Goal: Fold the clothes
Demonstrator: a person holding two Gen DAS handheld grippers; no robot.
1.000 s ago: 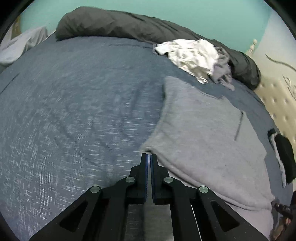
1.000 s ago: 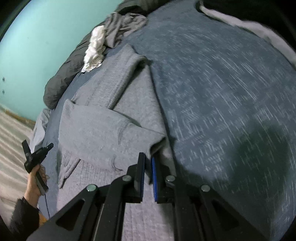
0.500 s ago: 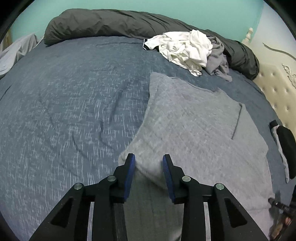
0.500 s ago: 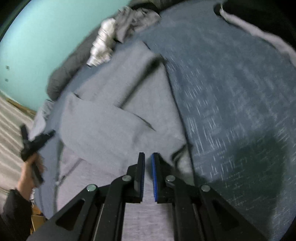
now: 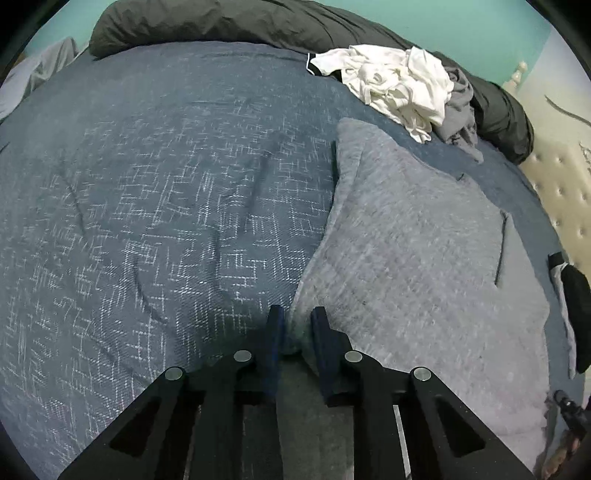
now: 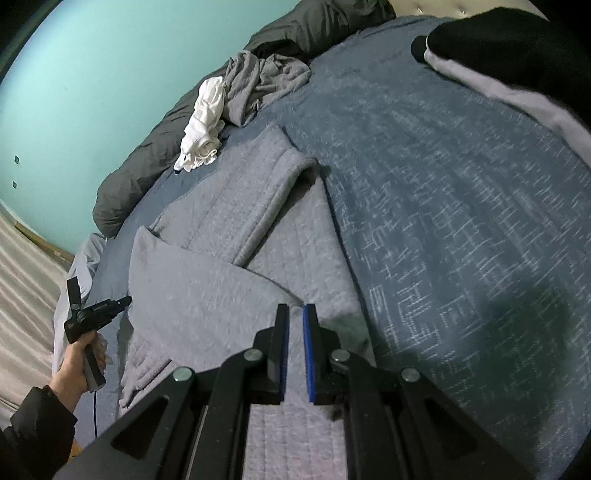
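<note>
The black plastic left gripper (image 5: 297,326) has dark blue pads and round silver screws. The black plastic right gripper (image 6: 295,324) has bright blue pads (image 6: 306,354). The person's sleeve (image 6: 35,424) is black.

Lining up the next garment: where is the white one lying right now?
The crumpled white garment lies at the far side of the bed, against the dark rolled duvet, touching a crumpled grey garment and just beyond the spread grey sweater.
</note>
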